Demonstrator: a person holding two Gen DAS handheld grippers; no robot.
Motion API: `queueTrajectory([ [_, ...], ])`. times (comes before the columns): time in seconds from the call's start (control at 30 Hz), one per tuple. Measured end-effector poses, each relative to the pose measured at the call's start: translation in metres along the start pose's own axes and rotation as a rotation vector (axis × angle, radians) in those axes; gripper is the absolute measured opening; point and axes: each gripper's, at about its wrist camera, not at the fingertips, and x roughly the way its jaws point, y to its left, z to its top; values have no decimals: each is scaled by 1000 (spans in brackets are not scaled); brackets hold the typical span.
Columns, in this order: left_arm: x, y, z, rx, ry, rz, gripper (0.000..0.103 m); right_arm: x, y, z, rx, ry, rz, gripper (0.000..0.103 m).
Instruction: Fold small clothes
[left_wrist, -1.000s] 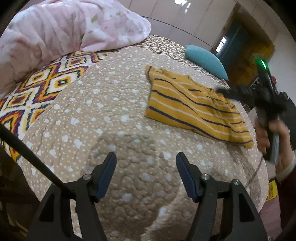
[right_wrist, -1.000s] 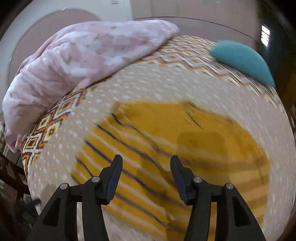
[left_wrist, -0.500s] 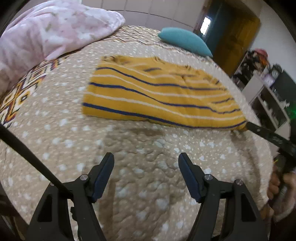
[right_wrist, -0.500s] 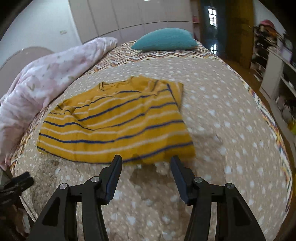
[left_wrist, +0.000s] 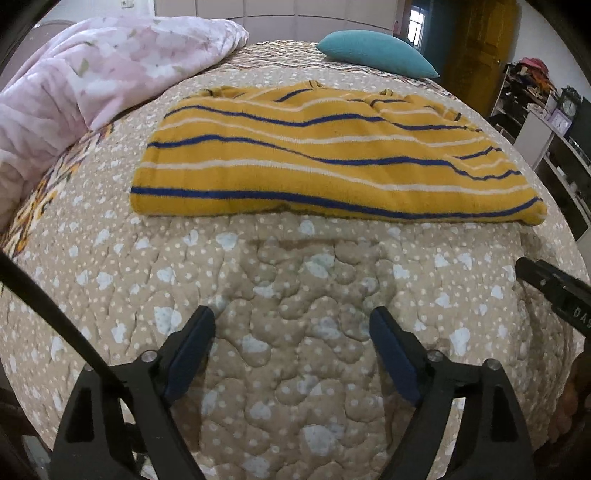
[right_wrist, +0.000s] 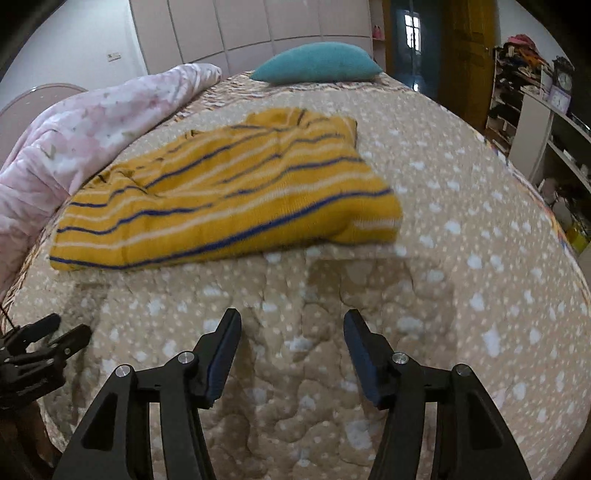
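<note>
A small mustard-yellow top with blue and white stripes (left_wrist: 332, 158) lies spread on the quilted bed (left_wrist: 295, 295), its near hem facing both grippers. My left gripper (left_wrist: 291, 328) hovers over bare quilt short of the hem, jaws opening wide, nothing between them. In the right wrist view the top (right_wrist: 229, 199) lies ahead and to the left, slightly rumpled at its right corner. My right gripper (right_wrist: 291, 332) hangs over the quilt below that corner, jaws opening slightly and empty. Each gripper shows at the edge of the other's view: the right gripper (left_wrist: 554, 295), the left gripper (right_wrist: 40, 343).
A pink floral duvet (left_wrist: 92, 74) is heaped on the bed's left side. A teal pillow (left_wrist: 373, 51) lies at the far end. Shelves with clutter (right_wrist: 535, 92) stand to the right, past the bed's edge. A dark doorway (right_wrist: 410, 37) is behind.
Both grippers swung round and came down toward the near hem of the top, which now fills more of each view. The left jaws have spread wider.
</note>
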Motion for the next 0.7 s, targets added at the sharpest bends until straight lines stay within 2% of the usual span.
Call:
queueTrajectory([
  [0.27,2,-5,-4,3,-4,27,94,4,4,-5,0,-20,-18,71],
  [0.5,3,-6,-5,6,-8,25,96,9,15,-11,-42,-54,-72,78],
  [0.7,4,-6,-6,7,-12,27,96,10,15,-13,-41,-77,-73,81],
])
